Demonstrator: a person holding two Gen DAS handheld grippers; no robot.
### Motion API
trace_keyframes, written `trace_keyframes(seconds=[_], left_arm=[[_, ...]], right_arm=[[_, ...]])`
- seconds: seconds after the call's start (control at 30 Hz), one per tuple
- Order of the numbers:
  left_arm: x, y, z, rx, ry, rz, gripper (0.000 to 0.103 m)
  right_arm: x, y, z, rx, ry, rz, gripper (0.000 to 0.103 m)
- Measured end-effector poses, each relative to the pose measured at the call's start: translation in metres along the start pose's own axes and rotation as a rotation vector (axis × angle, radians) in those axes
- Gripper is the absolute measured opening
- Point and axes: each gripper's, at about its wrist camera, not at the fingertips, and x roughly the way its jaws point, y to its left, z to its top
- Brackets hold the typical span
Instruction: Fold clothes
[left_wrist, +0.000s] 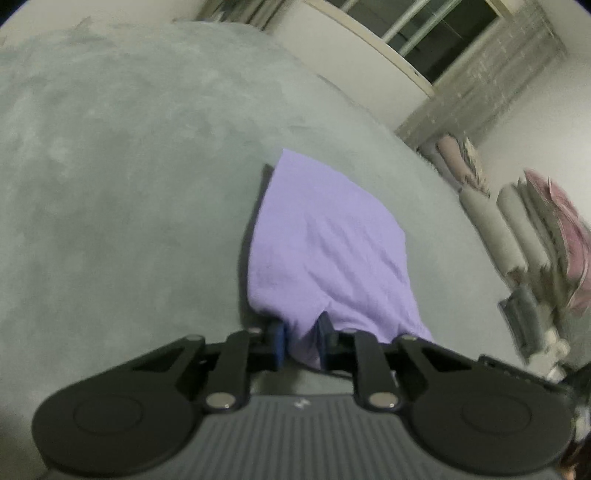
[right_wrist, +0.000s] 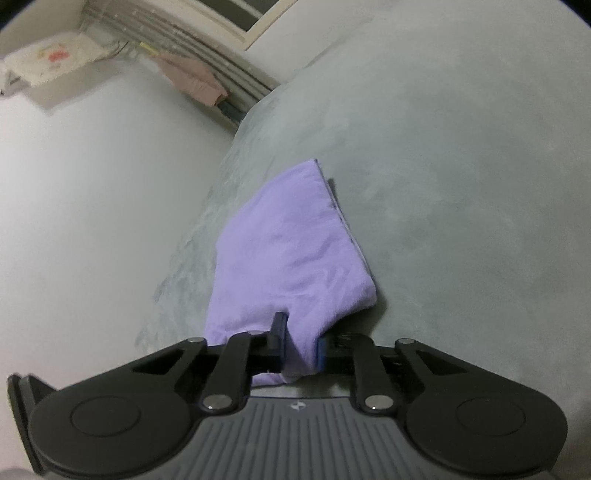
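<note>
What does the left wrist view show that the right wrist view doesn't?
Left only: the left gripper pinching the cloth's near edge, a window, and rolled fabrics against the wall. Right only: the right gripper pinching the cloth, pale floor, and a pink cloth by the wall. Both: the purple cloth lying on the grey bed, with a dark layer peeking out along one edge.

Dim, flat indoor light; soft blur throughout, strong fisheye bending with dark vignette at the upper corners
</note>
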Motion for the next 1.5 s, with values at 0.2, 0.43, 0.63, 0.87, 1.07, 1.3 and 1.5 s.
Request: trace_keyframes(seconds=[0.2,0.43,0.63,0.87,1.07,1.3,1.5], left_arm=[[-0.054,-0.015,-0.027,0.010,0.061,0.007,0.013],[-0.131,-0.016,-0.108,0.023,0.089,0.028,0.014],[-0.148,-0.005,-0.132,-0.011,0.069,0.058,0.016],[-0.179,0.002,-0.132,0.036,0.026,0.150,0.015],[-0.185,0.008,-0.128,0.085,0.029,0.099,0.021],[-0.158,-0.002,-0.125,0.146,0.007,0.028,0.029],[-0.157,-0.010,-0.120,0.230,-0.009,-0.068,0.019]], right_arm=[[-0.045,0.017,-0.001,-0.021,0.076,0.020,0.010],[-0.124,0.020,-0.065,-0.047,0.217,-0.008,0.009],[-0.137,0.012,-0.093,-0.083,0.206,-0.016,0.010],[-0.146,0.011,-0.083,-0.188,0.205,-0.069,0.012],[-0.152,0.025,-0.078,-0.313,0.167,-0.122,0.019],[-0.159,0.060,-0.094,-0.532,0.076,-0.027,0.030],[-0.127,0.055,-0.106,-0.557,0.186,-0.037,0.030]])
